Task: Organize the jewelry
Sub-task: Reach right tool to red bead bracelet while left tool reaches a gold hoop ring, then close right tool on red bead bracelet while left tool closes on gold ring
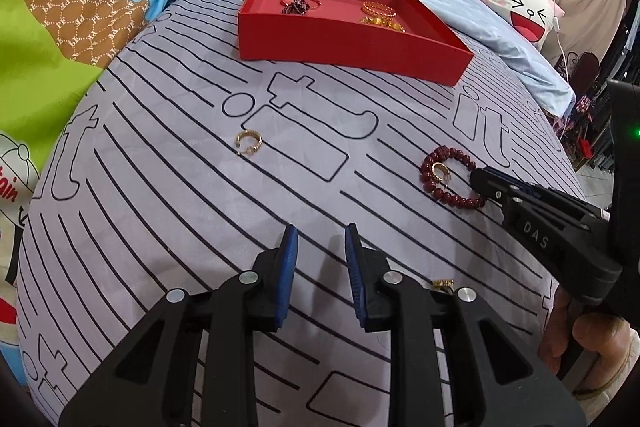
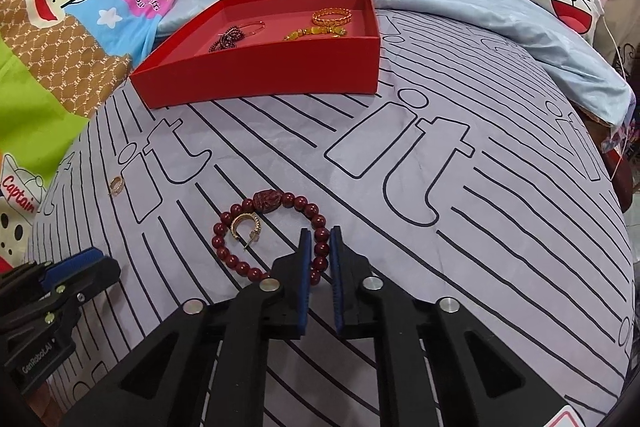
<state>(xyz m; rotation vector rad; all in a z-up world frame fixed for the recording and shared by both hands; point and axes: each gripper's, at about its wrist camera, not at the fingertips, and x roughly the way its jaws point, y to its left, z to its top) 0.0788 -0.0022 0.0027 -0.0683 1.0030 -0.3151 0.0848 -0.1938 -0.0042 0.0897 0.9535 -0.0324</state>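
Red tray (image 2: 280,83), on the bed at 12 o'clock: holds a gold bangle (image 2: 332,15), yellow bead string (image 2: 316,33), dark bead cluster with thin hoop (image 2: 236,35). Sorted, by the look of it.

Loose on the striped sheet (image 2: 480,267), left to do:
- red bead bracelet (image 2: 276,227), centre, with a gold hoop earring (image 2: 245,229) lying inside its loop;
- gold earring (image 1: 249,142), 10 o'clock;
- small gold piece (image 1: 442,283), partly hidden beside the left tool.

Right gripper (image 2: 320,255): fingers narrowly parted, straddling the bracelet's near beads; grip not confirmed.
Left gripper (image 1: 321,255): fingers apart, holding nothing.

Judged roughly half done.
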